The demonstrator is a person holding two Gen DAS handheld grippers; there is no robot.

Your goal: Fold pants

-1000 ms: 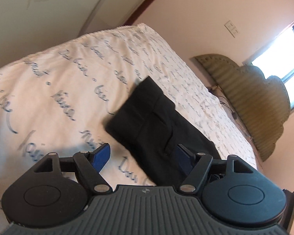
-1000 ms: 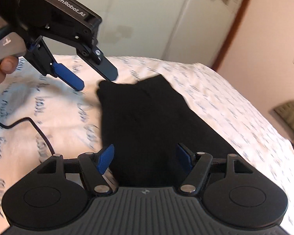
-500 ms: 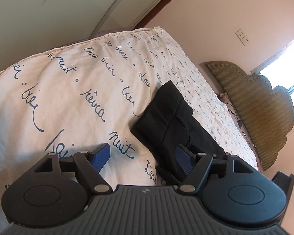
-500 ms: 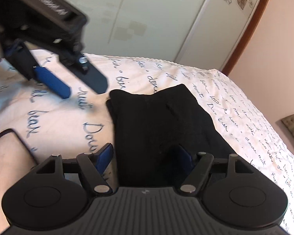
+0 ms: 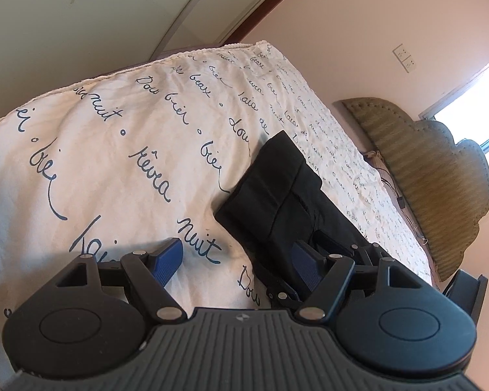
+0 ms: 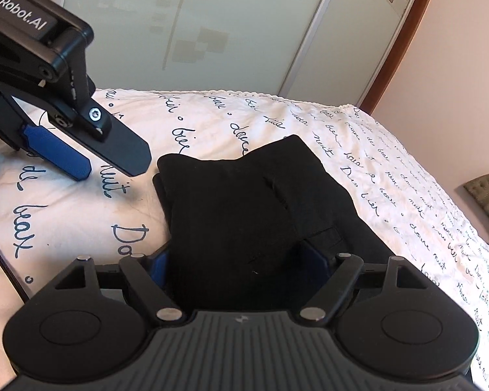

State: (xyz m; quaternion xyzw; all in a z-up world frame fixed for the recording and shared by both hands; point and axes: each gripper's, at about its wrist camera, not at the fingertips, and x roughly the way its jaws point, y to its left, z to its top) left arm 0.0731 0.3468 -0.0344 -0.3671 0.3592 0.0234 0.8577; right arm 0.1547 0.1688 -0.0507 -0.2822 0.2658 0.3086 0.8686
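Pants (image 6: 244, 215): black, matte woven cloth, folded into a thick oblong bundle with a soft notched far edge; a pocket slit and a belt loop show on top. They lie on the bed (image 5: 120, 150), on a white, slightly creased cover printed with dark blue cursive script and edged with a scalloped trim at the far side. Beyond the bed: pale glossy wardrobe doors (image 6: 192, 32), and a padded, ribbed olive headboard (image 5: 433, 176) with a scalloped outline against the wall.

Right hand-held gripper (image 6: 241, 260): black arms, blue ribbed pads. Jaws wide and opening. The near end of the pants sits between the pads, the cloth filling most of the gap. The left pad shows at the bundle's edge, not clearly pressing on it.

Left hand-held gripper (image 5: 236, 259): jaws wide apart, holding nothing. It hangs over bare bedcover, left pad above the script, right pad at the near left edge of the pants. In the right wrist view, its fingertips hover just beside the bundle's far left corner, apart from it.
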